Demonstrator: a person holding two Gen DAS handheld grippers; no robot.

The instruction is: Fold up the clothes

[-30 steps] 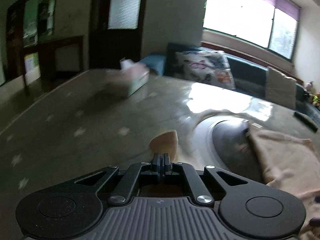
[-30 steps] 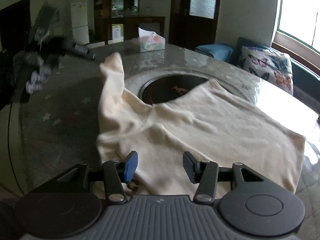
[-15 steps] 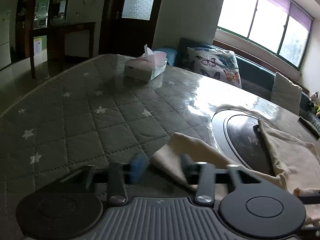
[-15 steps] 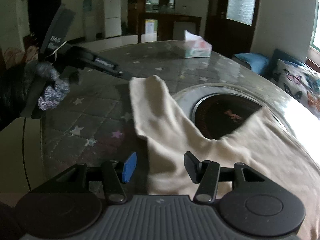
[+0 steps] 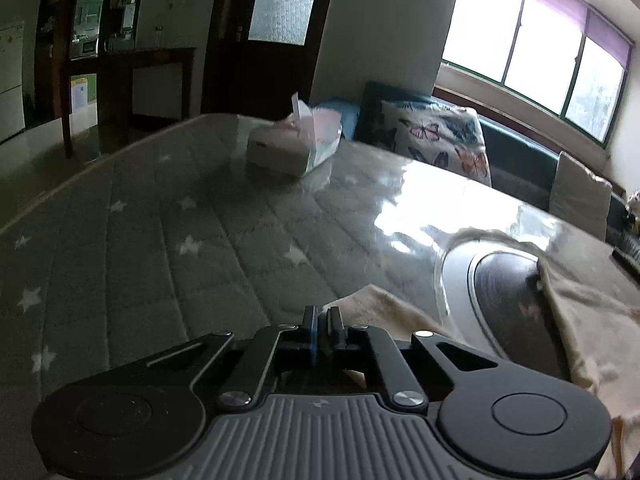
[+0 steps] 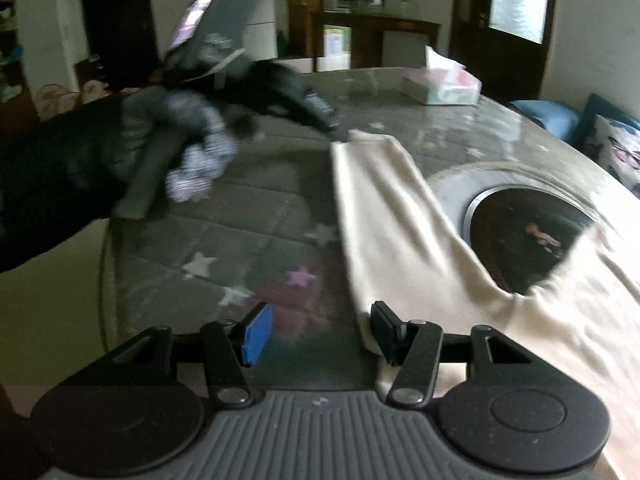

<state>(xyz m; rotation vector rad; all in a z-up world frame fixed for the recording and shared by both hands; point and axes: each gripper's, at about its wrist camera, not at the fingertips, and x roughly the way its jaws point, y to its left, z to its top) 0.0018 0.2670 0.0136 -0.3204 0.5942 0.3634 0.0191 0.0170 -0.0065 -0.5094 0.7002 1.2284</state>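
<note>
A cream long-sleeved top (image 6: pixel 532 320) lies spread on the quilted table, one sleeve (image 6: pixel 384 208) stretched out to the left. My left gripper (image 5: pixel 323 320) is shut at the sleeve's cuff (image 5: pixel 380 304); in the right wrist view its tips (image 6: pixel 334 128) meet the cuff end, so it seems shut on the cuff. My right gripper (image 6: pixel 320 332) is open and empty, low over the table, its right finger (image 6: pixel 386 332) at the sleeve's near edge.
A tissue box (image 5: pixel 294 144) stands at the table's far side. A round dark hotplate (image 6: pixel 528 232) is set in the table, partly under the top. A sofa with a butterfly cushion (image 5: pixel 436 140) lies beyond the table. The gloved hand (image 6: pixel 192 152) holds the left gripper.
The left gripper was open half a second ago and is now shut at the cuff. The right gripper has shifted left along the sleeve, still open.
</note>
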